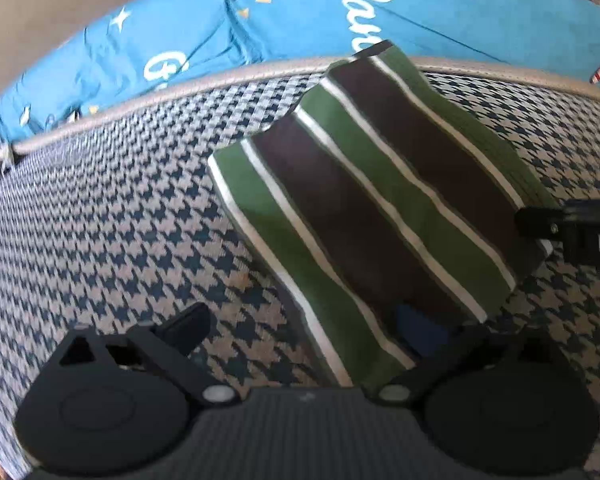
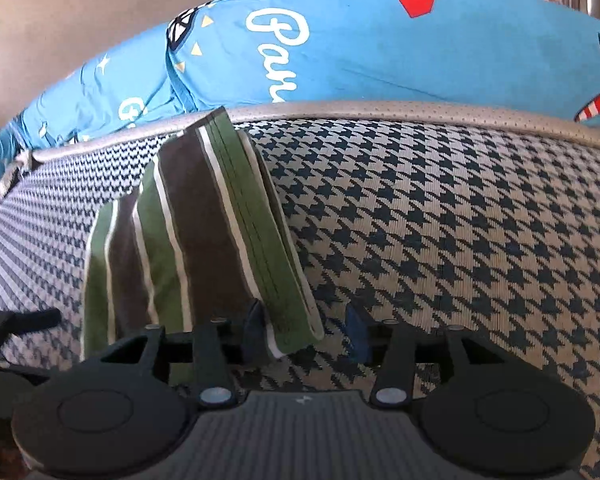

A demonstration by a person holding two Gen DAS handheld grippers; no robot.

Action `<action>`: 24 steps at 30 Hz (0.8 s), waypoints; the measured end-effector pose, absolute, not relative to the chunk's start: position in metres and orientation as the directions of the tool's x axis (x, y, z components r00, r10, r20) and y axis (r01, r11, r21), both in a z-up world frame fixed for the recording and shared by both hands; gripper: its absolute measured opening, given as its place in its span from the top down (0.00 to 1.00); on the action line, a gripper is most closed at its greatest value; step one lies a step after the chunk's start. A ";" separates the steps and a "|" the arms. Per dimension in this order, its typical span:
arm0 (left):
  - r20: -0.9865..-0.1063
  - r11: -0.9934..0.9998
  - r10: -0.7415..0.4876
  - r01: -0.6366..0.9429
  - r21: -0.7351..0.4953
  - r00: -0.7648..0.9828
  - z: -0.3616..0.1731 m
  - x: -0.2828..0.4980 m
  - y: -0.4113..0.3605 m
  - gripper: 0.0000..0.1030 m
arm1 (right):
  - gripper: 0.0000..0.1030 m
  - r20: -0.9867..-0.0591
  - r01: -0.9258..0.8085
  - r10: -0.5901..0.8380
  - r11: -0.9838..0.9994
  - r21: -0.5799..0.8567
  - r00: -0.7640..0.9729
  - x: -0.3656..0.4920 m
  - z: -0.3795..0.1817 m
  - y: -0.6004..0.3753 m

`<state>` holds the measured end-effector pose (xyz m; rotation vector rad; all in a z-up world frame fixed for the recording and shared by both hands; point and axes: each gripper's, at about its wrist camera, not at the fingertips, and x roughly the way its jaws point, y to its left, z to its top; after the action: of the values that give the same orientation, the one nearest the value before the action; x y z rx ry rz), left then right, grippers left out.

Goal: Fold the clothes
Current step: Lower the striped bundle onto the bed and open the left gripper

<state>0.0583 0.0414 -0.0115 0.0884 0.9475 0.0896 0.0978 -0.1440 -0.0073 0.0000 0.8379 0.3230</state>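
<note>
As the left wrist camera looked down along its fingers, the left gripper point(image 1: 304, 328) stood spread wide, one black finger point(image 1: 188, 328) out to the left over the cloth surface and the other on the right partly hidden under the garment, and nothing was pinched between them. The folded striped garment point(image 1: 372, 208), in green, dark brown and white bands, lay flat on the houndstooth mat point(image 1: 100, 220), running from near the mat's pale piped edge point(image 1: 228, 80) down to just in front of this gripper. At the right border of this view the tip of the right gripper point(image 1: 572, 224) showed just beside the garment's side; whether it touched there I could not tell. Behind the mat lay a blue printed bedsheet point(image 1: 300, 20) with white script letters. In the right wrist view, the right gripper point(image 2: 304, 332) had its jaws partly apart; the hem of the striped garment point(image 2: 204, 220) lay between them, against the left blue pad point(image 2: 256, 332), while the right pad point(image 2: 358, 334) stood clear of the cloth, so it was not pinched. The garment lay left of centre on the mat point(image 2: 460, 220), and the left gripper's black finger point(image 2: 20, 320) showed at the left border, near it. The blue bedsheet point(image 2: 420, 48) filled the background.
</note>
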 end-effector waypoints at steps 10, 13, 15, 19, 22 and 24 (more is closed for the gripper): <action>-0.843 0.996 0.061 -0.092 0.014 0.535 -0.002 0.050 0.045 0.00 | 0.45 -0.721 -0.259 0.253 0.960 0.106 0.645 0.092 0.003 -0.147; -0.842 0.995 0.066 -0.098 0.016 0.536 0.002 0.046 0.040 0.00 | 0.45 -0.721 -0.284 0.297 0.948 0.144 0.626 0.089 0.010 -0.146; -0.836 0.995 0.071 -0.100 0.020 0.545 0.006 0.043 0.036 0.00 | 0.43 -0.720 -0.300 0.320 0.940 0.162 0.615 0.087 0.016 -0.143; -0.835 0.994 0.081 -0.105 0.028 0.545 0.013 0.037 0.028 0.00 | 0.33 -0.706 -0.346 0.358 0.923 0.168 0.611 0.075 0.031 -0.139; -0.838 0.993 0.072 -0.114 0.012 0.541 0.017 0.032 0.025 0.00 | 0.26 -0.697 -0.374 0.362 0.916 0.144 0.620 0.065 0.039 -0.139; -0.838 0.992 0.070 -0.126 0.001 0.541 0.018 0.028 0.026 0.00 | 0.26 -0.688 -0.387 0.355 0.915 0.117 0.633 0.059 0.043 -0.139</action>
<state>0.0277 0.0261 0.0179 -0.0616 0.9923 0.1165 0.0594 -0.1389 0.0430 -0.0431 0.7773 0.4245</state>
